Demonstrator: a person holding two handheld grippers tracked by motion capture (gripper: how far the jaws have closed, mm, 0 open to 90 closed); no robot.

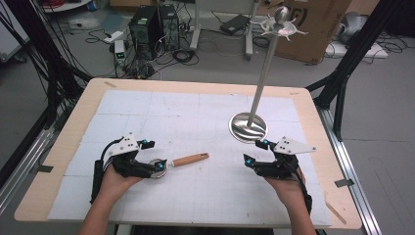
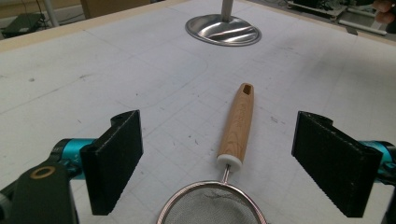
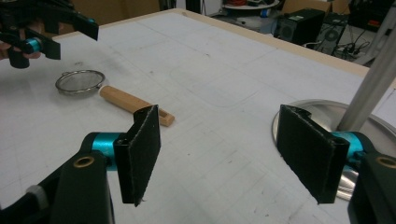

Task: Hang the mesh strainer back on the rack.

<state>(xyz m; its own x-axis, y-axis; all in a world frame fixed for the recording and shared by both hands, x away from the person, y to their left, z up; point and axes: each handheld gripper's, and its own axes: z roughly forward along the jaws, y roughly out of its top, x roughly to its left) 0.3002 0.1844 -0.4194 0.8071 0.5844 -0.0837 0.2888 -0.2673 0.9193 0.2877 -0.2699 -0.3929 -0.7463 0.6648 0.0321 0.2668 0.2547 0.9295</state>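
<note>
A small mesh strainer (image 1: pixel 157 168) with a wooden handle (image 1: pixel 191 159) lies flat on the white mat. In the left gripper view its wire bowl (image 2: pixel 212 207) sits at the bottom between the jaws and its handle (image 2: pixel 238 126) points away. My left gripper (image 1: pixel 152 156) is open over the strainer's bowl, its pads apart from it. My right gripper (image 1: pixel 255 152) is open on the right side of the mat, with nothing between its jaws. In the right gripper view the strainer (image 3: pixel 80 82) lies far left, near the left gripper (image 3: pixel 44 30).
A metal stand with a round steel base (image 1: pixel 248 127) and a tall pole (image 1: pixel 264 68) topped with hooks stands just beyond my right gripper; its base (image 3: pixel 308 112) is close behind the right jaw. The wooden table edge (image 1: pixel 58 147) frames the mat.
</note>
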